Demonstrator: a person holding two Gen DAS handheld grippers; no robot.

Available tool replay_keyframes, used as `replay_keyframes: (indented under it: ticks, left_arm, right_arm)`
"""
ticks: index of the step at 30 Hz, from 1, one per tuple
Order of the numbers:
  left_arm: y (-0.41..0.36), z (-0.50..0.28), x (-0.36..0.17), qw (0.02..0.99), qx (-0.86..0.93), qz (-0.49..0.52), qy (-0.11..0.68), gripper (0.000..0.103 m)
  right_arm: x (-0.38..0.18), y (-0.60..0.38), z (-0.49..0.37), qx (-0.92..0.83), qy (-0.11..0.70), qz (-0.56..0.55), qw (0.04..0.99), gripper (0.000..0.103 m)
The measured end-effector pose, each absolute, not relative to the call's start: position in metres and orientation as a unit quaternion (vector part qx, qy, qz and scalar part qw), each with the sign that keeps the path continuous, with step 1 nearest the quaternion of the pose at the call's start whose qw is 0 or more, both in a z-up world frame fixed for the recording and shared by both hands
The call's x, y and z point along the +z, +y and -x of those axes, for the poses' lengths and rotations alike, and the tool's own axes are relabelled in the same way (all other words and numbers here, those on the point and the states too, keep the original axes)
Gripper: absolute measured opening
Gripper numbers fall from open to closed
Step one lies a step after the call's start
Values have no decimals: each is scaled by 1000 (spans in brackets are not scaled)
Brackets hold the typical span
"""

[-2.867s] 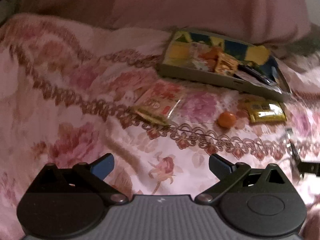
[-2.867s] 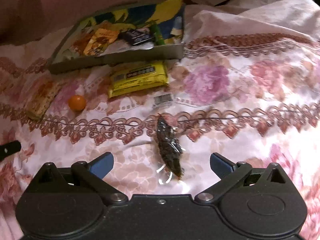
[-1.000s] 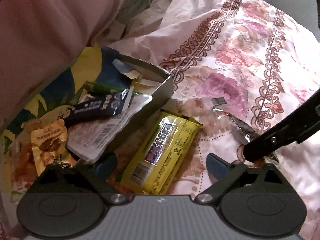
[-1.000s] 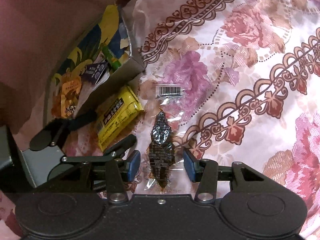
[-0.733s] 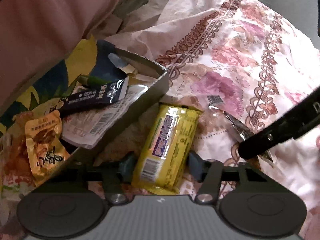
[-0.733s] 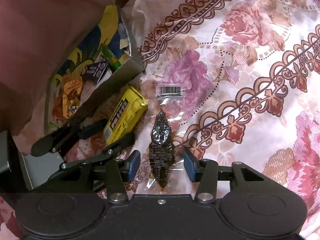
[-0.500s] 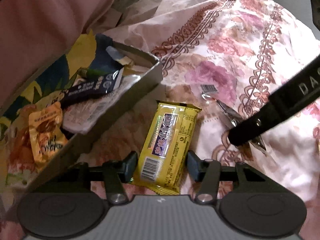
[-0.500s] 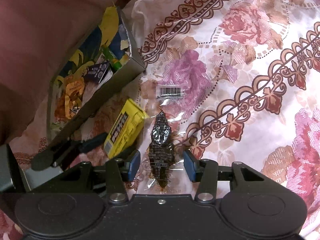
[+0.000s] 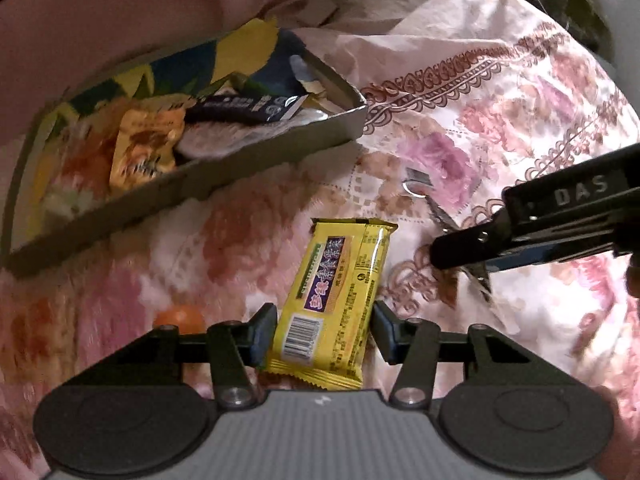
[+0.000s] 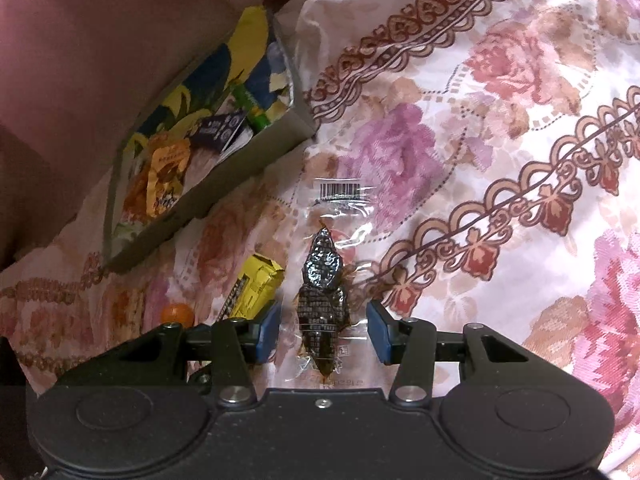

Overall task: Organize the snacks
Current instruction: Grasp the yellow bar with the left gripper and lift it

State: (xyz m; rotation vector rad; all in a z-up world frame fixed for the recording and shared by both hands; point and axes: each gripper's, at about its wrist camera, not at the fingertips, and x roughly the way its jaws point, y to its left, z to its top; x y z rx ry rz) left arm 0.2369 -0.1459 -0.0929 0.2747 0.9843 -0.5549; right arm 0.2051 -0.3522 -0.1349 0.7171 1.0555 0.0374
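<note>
Yellow snack bar (image 9: 336, 304) gripped between left gripper (image 9: 324, 334) jaws

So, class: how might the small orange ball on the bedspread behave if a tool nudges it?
The orange ball looks round, so it would probably roll. The soft, creased bedspread may stop it soon. Its smoothness might make it slippery.

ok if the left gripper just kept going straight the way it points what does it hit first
Most likely the yellow snack packet: it already lies between the left gripper fingers. Beyond it comes floral cloth, then the tray wall, though depth is unclear.
</note>
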Motion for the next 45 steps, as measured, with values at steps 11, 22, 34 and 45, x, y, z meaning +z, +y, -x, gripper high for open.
replay_keyframes:
  ticks: [11,22,34,45]
  left_arm:
    - [-109,-219,-89,827,-224,-20,516,54]
    - [-83,-210,-88,824,-213,74,521,54]
    - [-79,-213,-87,819,-227,117,513,52]
    - [-69,-218,-92,799,-222,166,533,52]
  right_arm:
    - [-133,-350,-205,29,494,-315,810,49]
    - [-131,-349,-204,49,485,-317,813,49]
    - [-128,-349,-203,52,476,-327,815,49]
    - [-120,-360,-200,43,441,-355,823,49]
